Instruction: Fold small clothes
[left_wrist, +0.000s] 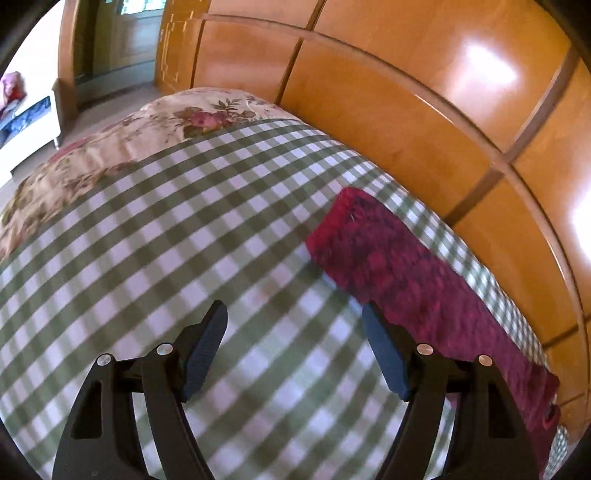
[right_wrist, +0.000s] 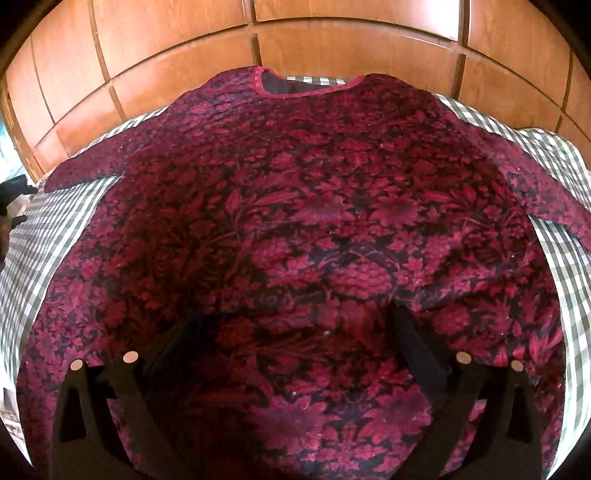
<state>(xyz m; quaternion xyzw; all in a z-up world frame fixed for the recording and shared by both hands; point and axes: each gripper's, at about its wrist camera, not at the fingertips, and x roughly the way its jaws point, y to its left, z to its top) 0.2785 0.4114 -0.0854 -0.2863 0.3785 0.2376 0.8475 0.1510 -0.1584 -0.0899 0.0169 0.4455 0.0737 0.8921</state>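
The left tool, spread and empty, hangs with the red top's sleeve probably just lower right, running diagonally.

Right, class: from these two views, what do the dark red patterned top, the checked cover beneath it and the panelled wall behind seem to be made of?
Dark red floral top: probably a thick, textured woven or knitted fabric; its pattern looks raised and matte.
Green-and-white checked cover: thin, smooth cloth, likely cotton, lying flat.
Orange-brown panelled wall: wood or veneer, glossy varnish, shown by bright reflections.
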